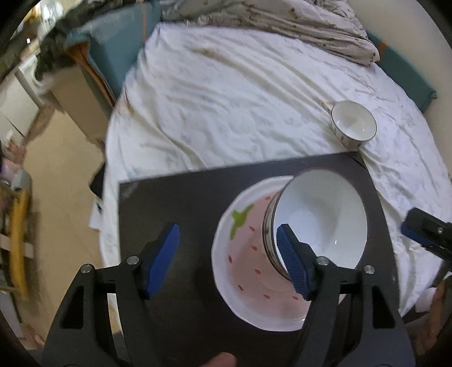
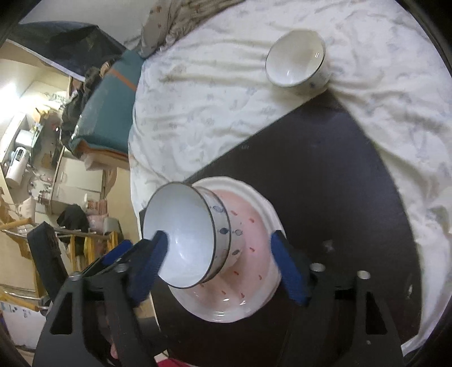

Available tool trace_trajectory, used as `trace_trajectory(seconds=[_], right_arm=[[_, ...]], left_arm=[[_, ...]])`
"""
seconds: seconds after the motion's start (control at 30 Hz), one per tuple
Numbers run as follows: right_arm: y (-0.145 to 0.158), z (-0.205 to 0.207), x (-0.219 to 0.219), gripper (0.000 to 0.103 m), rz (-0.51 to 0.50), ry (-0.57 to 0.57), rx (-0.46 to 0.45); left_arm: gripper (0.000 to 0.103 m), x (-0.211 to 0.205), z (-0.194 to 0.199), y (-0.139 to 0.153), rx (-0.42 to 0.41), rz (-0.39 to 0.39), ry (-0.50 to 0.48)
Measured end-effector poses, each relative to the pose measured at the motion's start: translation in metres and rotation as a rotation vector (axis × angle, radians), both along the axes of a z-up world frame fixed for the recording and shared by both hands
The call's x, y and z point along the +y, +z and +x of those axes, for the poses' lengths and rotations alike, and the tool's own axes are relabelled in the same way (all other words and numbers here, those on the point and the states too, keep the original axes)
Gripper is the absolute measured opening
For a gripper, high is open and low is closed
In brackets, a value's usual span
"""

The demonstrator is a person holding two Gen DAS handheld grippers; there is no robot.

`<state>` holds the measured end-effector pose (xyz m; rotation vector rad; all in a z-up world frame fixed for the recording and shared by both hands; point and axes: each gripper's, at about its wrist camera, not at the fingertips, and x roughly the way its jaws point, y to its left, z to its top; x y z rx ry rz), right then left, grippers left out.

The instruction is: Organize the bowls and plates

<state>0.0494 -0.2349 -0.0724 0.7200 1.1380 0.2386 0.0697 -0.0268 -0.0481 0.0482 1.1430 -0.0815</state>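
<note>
A white bowl with blue spots (image 1: 319,220) (image 2: 186,234) stands tilted in a pink strawberry plate (image 1: 248,271) (image 2: 248,234) on a dark board (image 1: 180,203) (image 2: 325,183). My left gripper (image 1: 228,259) is open; its right finger (image 1: 291,259) reaches over the bowl's rim, but the jaws stand wide apart. My right gripper (image 2: 220,265) is open above the bowl and plate, and it shows at the right edge of the left wrist view (image 1: 423,231). A second white bowl (image 1: 353,122) (image 2: 296,59) sits upright on the bed beyond the board.
The board lies on a bed with a white sheet (image 1: 226,98) (image 2: 203,93). A rumpled blanket (image 1: 296,25) lies at the far end. A teal mattress edge (image 2: 107,107) and cluttered furniture (image 2: 34,158) are to the left past the bed.
</note>
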Motion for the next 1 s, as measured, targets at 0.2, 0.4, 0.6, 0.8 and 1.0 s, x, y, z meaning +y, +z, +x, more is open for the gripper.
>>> trace_trajectory(seconds=[0.2, 0.4, 0.6, 0.8, 1.0], right_arm=[[0.024, -0.013, -0.028, 0.082, -0.016, -0.040, -0.080], [0.042, -0.009, -0.064, 0.082, -0.038, -0.112, -0.101], [0.047, 0.007, -0.098, 0.082, -0.075, -0.172, -0.115], [0.047, 0.034, -0.127, 0.082, -0.131, -0.223, -0.142], [0.022, 0.059, -0.158, 0.082, -0.095, -0.302, -0.094]], left_arm=[[0.068, -0.008, 0.009, 0.025, -0.042, 0.010, 0.041], [0.068, -0.040, 0.031, 0.043, -0.047, 0.055, 0.028], [0.068, -0.073, 0.051, 0.050, -0.015, 0.026, -0.014], [0.078, -0.108, 0.082, 0.048, 0.012, 0.030, -0.039], [0.084, -0.134, 0.121, 0.021, 0.128, 0.005, -0.015]])
